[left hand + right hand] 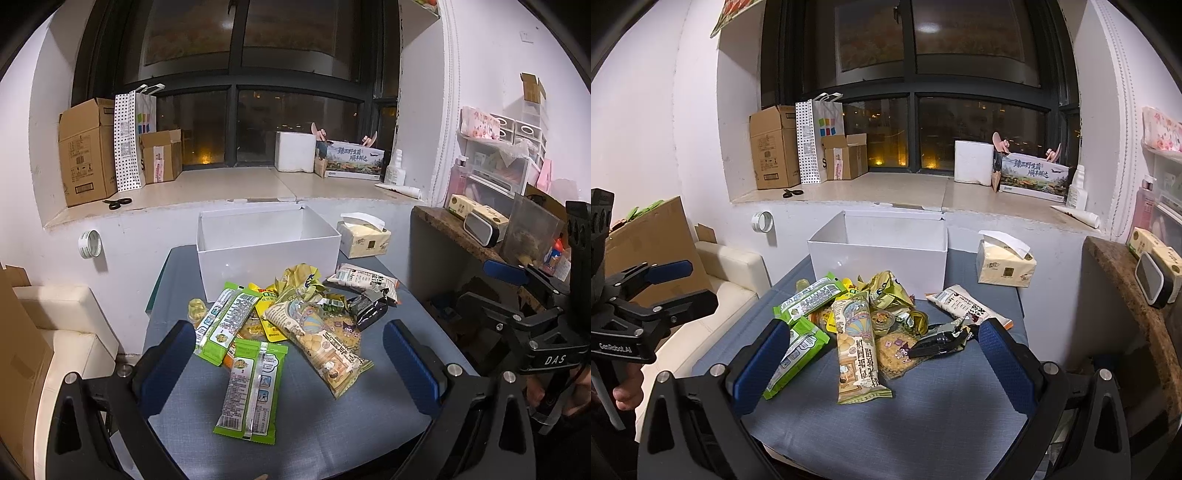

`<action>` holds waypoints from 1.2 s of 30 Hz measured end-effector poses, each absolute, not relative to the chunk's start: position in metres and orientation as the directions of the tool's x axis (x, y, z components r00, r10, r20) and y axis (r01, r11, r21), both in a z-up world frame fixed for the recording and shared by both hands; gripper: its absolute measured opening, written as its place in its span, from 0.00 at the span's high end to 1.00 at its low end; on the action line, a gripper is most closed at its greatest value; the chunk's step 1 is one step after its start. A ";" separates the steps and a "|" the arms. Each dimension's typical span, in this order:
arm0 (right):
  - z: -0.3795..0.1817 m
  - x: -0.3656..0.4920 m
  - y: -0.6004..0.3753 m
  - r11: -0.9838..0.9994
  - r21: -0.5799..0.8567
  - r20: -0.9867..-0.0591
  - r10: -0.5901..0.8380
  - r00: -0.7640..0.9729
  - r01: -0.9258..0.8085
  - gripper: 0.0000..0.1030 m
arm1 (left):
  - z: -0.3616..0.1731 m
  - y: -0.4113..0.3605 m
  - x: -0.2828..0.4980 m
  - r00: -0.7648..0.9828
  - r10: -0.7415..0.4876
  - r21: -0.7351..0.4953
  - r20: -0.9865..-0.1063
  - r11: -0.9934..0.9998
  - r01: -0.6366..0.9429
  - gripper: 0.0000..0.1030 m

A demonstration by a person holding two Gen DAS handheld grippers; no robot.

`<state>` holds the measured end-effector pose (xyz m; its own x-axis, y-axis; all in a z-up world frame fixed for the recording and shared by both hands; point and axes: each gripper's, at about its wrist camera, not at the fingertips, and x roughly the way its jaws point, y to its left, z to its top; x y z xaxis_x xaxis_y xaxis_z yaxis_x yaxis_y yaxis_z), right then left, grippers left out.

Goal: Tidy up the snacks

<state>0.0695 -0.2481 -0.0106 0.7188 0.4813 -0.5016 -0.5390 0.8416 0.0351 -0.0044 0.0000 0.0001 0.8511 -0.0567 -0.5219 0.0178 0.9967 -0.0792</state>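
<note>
A pile of snack packets lies on the grey table [332,443]: green packets [253,387] [798,350], a long cream packet [325,339] [857,350], a black packet [369,308] [940,341], a white packet [364,278] [967,304]. An empty white box [266,254] [882,251] stands behind the pile. My left gripper [291,358] is open above the near packets, empty. My right gripper [882,365] is open above the pile, empty. The right gripper also shows in the left wrist view [517,291], and the left gripper in the right wrist view [676,284].
A tissue pack [364,240] [1004,264] sits right of the box. A window sill [221,188] holds cardboard boxes, a bag and scissors. A cream seat [66,332] is left of the table; a brown shelf [454,232] with clutter is right.
</note>
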 end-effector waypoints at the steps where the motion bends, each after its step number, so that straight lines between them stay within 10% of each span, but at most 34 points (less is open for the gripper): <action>1: -0.011 0.069 -0.248 0.841 0.035 -0.502 0.482 0.719 -0.540 0.00 | 0.000 0.000 -0.004 0.850 -0.056 -0.079 -0.523 0.997 0.017 0.00; 36: -0.012 0.068 -0.248 0.835 0.050 -0.499 0.496 0.711 -0.547 0.00 | -0.001 -0.004 -0.002 0.847 -0.060 -0.073 -0.528 0.997 0.024 0.00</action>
